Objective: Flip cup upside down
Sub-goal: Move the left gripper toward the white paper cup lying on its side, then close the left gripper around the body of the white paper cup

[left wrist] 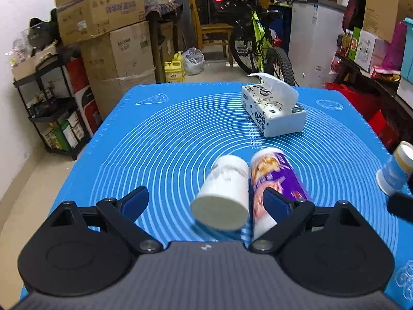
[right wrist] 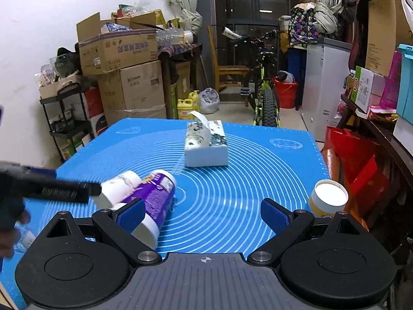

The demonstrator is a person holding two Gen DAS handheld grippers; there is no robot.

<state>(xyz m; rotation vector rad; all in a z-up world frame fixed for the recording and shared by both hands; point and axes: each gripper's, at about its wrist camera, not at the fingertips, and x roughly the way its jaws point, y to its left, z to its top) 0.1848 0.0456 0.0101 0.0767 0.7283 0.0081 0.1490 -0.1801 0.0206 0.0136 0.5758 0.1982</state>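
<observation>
The white paper cup (left wrist: 222, 193) lies on its side low in the centre of the left wrist view, its flat closed base toward the camera, resting on the blue silicone baking mat with white concentric rings (left wrist: 155, 139). Touching its right flank lies a purple printed paper cup (left wrist: 273, 180), also on its side. The left gripper (left wrist: 206, 204) is spread wide, its blue pads either side of the two cups and gripping neither. A white tissue box with a sheet pulled up (left wrist: 273, 111) sits in the upper centre-right, and a small yellow-banded paper cup (left wrist: 395, 168) shows blurred at the right edge. In the right wrist view, the white cup (right wrist: 117, 188) and purple cup (right wrist: 155, 199) lie together at lower left, the left gripper's dark body reaching in from the left edge. The right gripper (right wrist: 204, 215) is spread open above bare mat (right wrist: 219, 193). The yellow-banded cup (right wrist: 326, 197) stands mouth up at lower right; the tissue box (right wrist: 206, 144) sits centre.
</observation>
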